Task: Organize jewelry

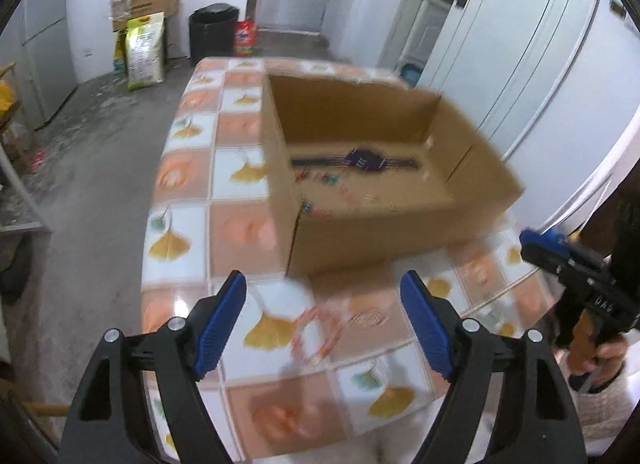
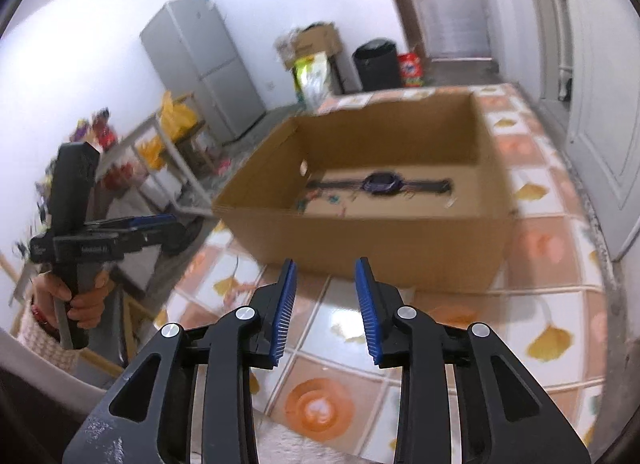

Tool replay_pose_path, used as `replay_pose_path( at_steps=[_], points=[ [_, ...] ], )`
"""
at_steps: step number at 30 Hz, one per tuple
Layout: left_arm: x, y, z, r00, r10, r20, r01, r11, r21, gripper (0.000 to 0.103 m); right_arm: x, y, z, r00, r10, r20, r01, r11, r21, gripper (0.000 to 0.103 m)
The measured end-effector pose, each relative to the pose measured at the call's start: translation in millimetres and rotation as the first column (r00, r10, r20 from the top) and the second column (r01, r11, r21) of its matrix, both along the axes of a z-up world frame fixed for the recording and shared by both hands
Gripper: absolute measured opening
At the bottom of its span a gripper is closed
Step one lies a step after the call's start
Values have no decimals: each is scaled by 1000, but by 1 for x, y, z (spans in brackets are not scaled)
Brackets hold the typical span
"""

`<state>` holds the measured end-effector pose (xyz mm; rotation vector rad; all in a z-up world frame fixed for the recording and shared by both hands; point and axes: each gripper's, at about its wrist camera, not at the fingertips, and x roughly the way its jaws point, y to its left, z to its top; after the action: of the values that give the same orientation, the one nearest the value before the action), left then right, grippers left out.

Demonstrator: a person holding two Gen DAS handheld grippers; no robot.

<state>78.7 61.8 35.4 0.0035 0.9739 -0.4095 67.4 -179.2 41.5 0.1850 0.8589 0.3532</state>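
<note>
Left wrist view: the left gripper (image 1: 324, 316) stands wide apart and empty above a pinkish beaded bracelet (image 1: 318, 330) lying on the tabletop (image 1: 240, 224) near its front edge, just in front of the cardboard box (image 1: 472, 168). The right gripper (image 2: 326, 308), jaws partly apart, also holds nothing. Inside the box lie a dark wristwatch (image 2: 380, 183) and small scattered pieces. The bracelet looks light, limp and likely slippery, so it is best pinched across one side of the loop.
</note>
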Motion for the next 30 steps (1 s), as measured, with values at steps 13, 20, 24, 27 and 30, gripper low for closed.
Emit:
replay_pose_path(
  at_steps=[13, 20, 24, 27, 30],
  points=[
    [-37, -14, -81, 1000, -26, -17, 27, 994, 101, 77, 49, 95, -80, 986, 160, -45, -165, 972, -167, 25],
    [-39, -15, -80, 998, -58, 40, 53, 992, 113, 77, 59, 103, -90, 978, 198, -61, -206, 959, -193, 15],
    [-40, -14, -77, 995, -70, 73, 62, 992, 110, 77, 60, 106, -93, 975, 210, -65, -220, 949, -225, 6],
    [-41, -13, -76, 993, -80, 92, 70, 992, 104, 77, 60, 104, -92, 975, 212, -69, -222, 947, -230, 3],
    [-43, -13, -75, 990, -88, 108, 77, 992, 100, 77, 58, 100, -89, 973, 219, -77, -231, 946, -230, 0]
  ],
)
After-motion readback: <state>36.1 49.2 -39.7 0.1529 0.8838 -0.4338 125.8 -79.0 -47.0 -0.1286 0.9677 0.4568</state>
